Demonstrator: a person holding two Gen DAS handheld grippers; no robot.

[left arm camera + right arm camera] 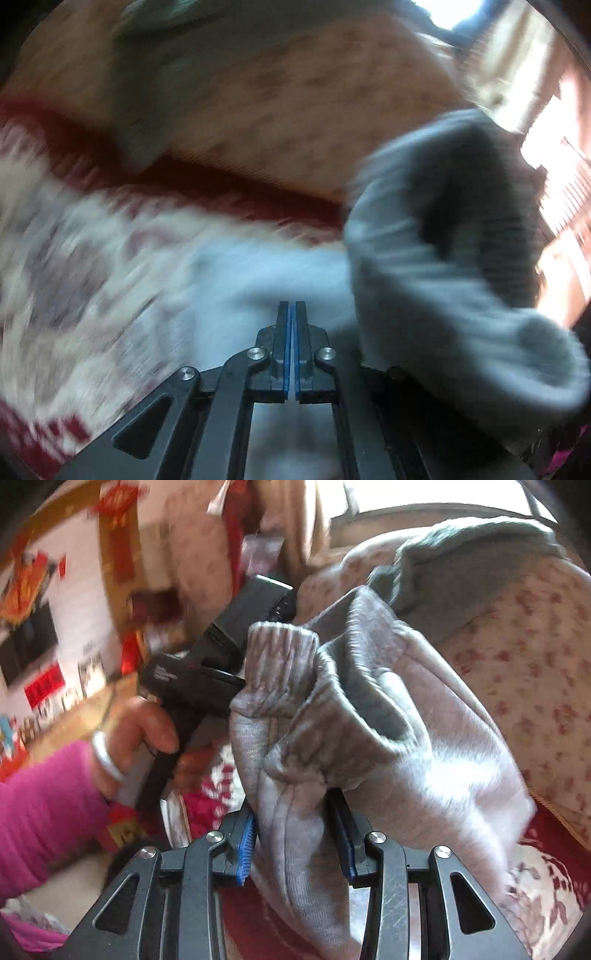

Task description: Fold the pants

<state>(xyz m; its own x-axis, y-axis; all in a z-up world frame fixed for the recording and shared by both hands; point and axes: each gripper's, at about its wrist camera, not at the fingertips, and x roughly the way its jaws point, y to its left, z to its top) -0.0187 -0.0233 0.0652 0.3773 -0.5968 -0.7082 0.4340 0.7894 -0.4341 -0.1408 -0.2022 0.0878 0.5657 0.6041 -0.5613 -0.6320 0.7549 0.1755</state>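
Note:
The grey sweatpants [354, 731] hang bunched in mid-air, a ribbed cuff [277, 646] at the top. My right gripper [295, 834] is shut on a thick fold of them, its blue pads pressing both sides. In the left wrist view, blurred by motion, my left gripper [291, 314] has its blue pads closed together with nothing visible between them. A grey ribbed cuff end of the pants [461, 266] hangs to its right. In the right wrist view the left gripper's body [207, 672] sits behind the cuff, held by a hand in a pink sleeve [40, 808].
A red and white patterned blanket [92, 258] covers the surface below. A beige floral cover [524, 657] lies at right with dark grey clothing [461, 565] on it. A wall with red decorations [44, 602] is at left, a bright window [458, 11] beyond.

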